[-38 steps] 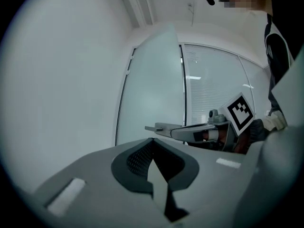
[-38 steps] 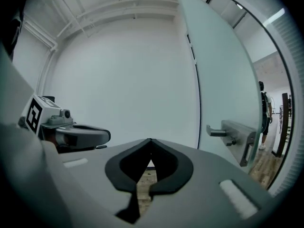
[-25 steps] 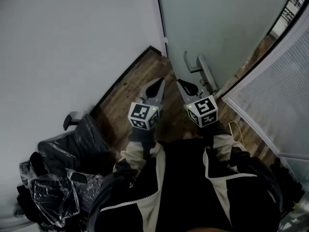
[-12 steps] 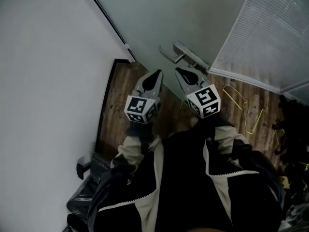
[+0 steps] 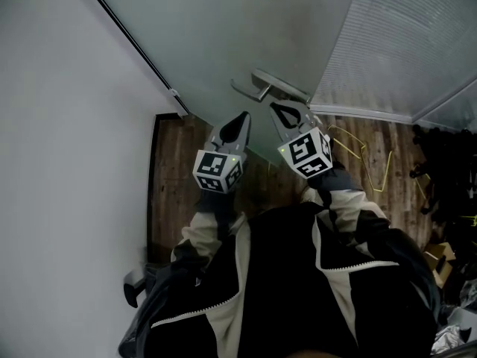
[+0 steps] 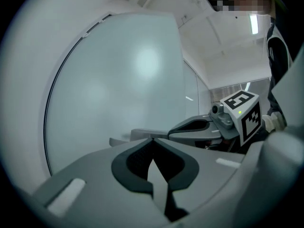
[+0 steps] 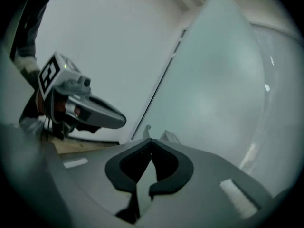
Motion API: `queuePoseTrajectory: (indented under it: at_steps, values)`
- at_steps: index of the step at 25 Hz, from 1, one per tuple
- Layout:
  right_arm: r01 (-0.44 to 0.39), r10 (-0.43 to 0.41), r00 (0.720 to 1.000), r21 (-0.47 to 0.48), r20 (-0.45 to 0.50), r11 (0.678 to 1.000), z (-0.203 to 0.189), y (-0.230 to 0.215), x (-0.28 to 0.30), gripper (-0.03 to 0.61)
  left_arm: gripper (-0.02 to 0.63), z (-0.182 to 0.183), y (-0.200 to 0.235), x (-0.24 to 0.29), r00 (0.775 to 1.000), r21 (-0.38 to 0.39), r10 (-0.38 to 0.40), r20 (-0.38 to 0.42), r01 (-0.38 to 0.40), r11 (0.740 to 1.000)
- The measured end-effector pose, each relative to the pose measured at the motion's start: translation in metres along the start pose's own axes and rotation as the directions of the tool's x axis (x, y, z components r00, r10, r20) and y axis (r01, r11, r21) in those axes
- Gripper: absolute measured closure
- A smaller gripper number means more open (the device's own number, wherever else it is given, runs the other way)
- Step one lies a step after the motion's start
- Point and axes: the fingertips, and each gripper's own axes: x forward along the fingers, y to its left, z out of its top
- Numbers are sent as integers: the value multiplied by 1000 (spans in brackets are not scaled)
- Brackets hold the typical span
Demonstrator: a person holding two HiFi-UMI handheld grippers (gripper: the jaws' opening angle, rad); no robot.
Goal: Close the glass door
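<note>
While facing the glass door (image 5: 246,28) from close up, reaches out with both hands side by side. Left hand-held gripper (image 5: 241,119): clenched, nothing between the jaws, pointing about level at bare glass to the left of the door handle (image 5: 270,86). Right hand-held gripper (image 5: 280,110): clenched and empty too, tipped a little downward, tip just beneath the handle and plainly the nearer of the two to it; touching or just apart, cannot tell. Door itself straight ahead, filling the upper middle of the head view, with a dark edge strip running diagonally along the white wall (image 5: 67,140) on the left and the handle side toward the ribbed panel (image 5: 402,43) on the right. Handle a long grey lever, lying flat along the pane, long axis roughly crosswise to both hand-held grippers. Judging from that, next move probably for the right hand: hook or press the lever, or shove the pane beside it, and swing the door; with jaws shut, a nudge rather than a grasp unless opened first. Nothing between the hand-held grippers and the glass. Wooden floor (image 5: 179,170) below, with yellow wire hangers (image 5: 369,162) lying on it near the panel's foot and dark clutter (image 5: 447,177) further right. Hangers possibly in the way of feet or of the door's swing, though not of the reach to the handle.
</note>
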Motion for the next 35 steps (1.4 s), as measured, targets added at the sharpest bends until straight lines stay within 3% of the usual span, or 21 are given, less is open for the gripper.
queuePoseTrajectory:
  at_steps: [2, 4, 6, 9, 15, 19, 22, 23, 30, 35]
  values:
    - [20, -42, 995, -228, -91, 973, -1, 1, 11, 574, 612, 3, 0, -1, 1000, 2, -9, 17, 9, 1000]
    - [-28, -53, 980, -401, -191, 915, -10, 7, 26, 450, 612, 7, 0, -2, 999, -6, -12, 36, 12, 1000]
    - [-111, -46, 958, -514, -284, 851, -21, 17, 38, 345, 612, 7, -1, -4, 999, -15, -14, 43, 14, 1000]
    - [-155, -68, 943, -611, -325, 776, -23, 24, 57, 299, 612, 5, -1, -9, 999, -22, -14, 47, 15, 1000]
    - [-186, -134, 920, -710, -369, 679, -11, 20, 98, 276, 612, 4, 6, -20, 998, -36, 16, 59, -13, 999]
    - [-208, -163, 905, -745, -392, 634, -17, 25, 110, 290, 612, 2, 15, -32, 998, -42, 34, 58, -32, 999]
    - [-231, -184, 892, -766, -414, 600, -23, 28, 117, 411, 611, 1, 21, -39, 997, -52, 48, 62, -45, 998]
    - [-231, -191, 890, -771, -414, 594, -24, 28, 118, 407, 611, 0, 23, -40, 997, -55, 52, 62, -49, 997]
    - [-196, -206, 898, -773, -389, 603, -29, 14, 120, 418, 612, -2, 20, -38, 998, -59, 38, 56, -35, 998]
    - [-181, -235, 897, -796, -374, 578, -39, -8, 128, 422, 612, -5, 18, -34, 998, -60, 35, 44, -32, 998]
